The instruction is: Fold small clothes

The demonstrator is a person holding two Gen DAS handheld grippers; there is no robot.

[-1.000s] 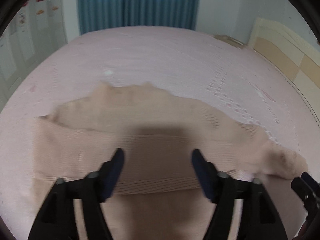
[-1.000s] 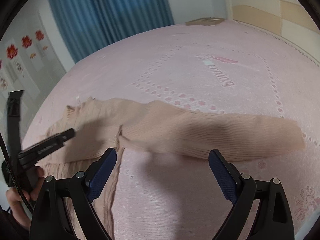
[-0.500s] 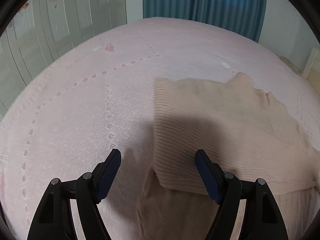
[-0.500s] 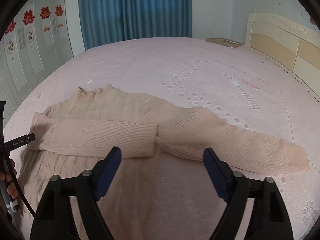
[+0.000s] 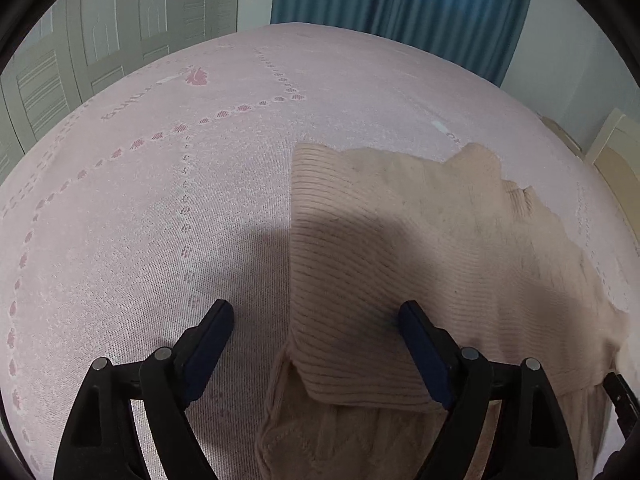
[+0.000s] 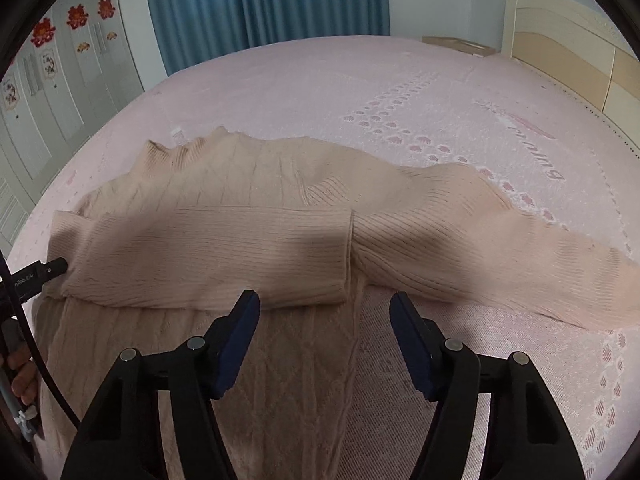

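Observation:
A beige knit sweater (image 6: 248,184) lies flat on the pink bedspread (image 6: 400,92). One ribbed sleeve (image 6: 208,252) is folded across the chest, and its cuff ends near the sweater's right side. The other sleeve (image 6: 520,264) stretches out to the right. My right gripper (image 6: 324,304) hovers just in front of the folded cuff; its jaws are closing with nothing pressed between them. My left gripper (image 5: 316,312) straddles the sweater's (image 5: 400,264) folded left edge from above, its jaws opening and touching no cloth. Its tip (image 6: 48,270) also shows beside the fold.
White wardrobe doors (image 5: 120,32) stand to the left and a blue curtain (image 6: 264,4) hangs behind the bed. A cream headboard (image 6: 568,56) rises at the right. A person's hand (image 6: 20,376) holds the left gripper. Bare bedspread (image 5: 140,220) lies left of the sweater.
The left gripper swung from above the sweater's middle to its left edge and widened a little. The right gripper shifted from the outstretched sleeve toward the folded cuff, and its jaws narrowed.

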